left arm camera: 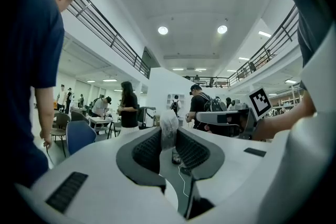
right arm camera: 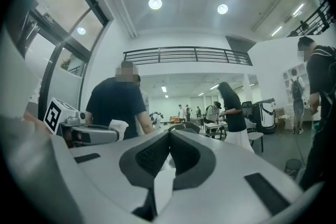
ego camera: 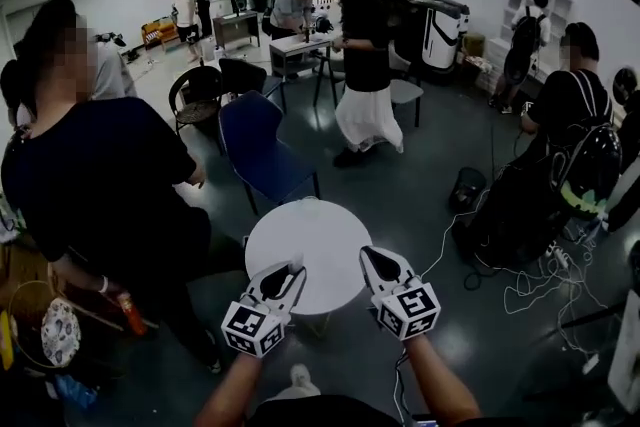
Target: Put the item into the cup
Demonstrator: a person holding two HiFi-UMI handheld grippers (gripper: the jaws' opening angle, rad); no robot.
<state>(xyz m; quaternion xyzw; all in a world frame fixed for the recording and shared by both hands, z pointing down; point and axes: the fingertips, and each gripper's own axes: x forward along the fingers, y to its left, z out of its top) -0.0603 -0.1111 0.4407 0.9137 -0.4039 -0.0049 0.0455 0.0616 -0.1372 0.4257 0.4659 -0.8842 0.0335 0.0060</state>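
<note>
My left gripper (ego camera: 293,270) hovers over the near left edge of the round white table (ego camera: 310,235). It is shut on a crumpled white item (left arm camera: 169,120), which sticks up between the dark pads (left arm camera: 147,149). From the right gripper view the same item (right arm camera: 118,127) shows at the tip of the left gripper (right arm camera: 94,134). My right gripper (ego camera: 368,257) hangs over the table's near right edge; its jaws meet at the tips with nothing between them (right arm camera: 169,134). Both grippers point away from me, side by side. No cup shows in any view.
A person in a dark shirt (ego camera: 100,185) stands close at the table's left. A blue chair (ego camera: 260,150) is just behind the table. Cables (ego camera: 530,285) and a bag (ego camera: 468,187) lie on the floor to the right. Several more people stand farther back.
</note>
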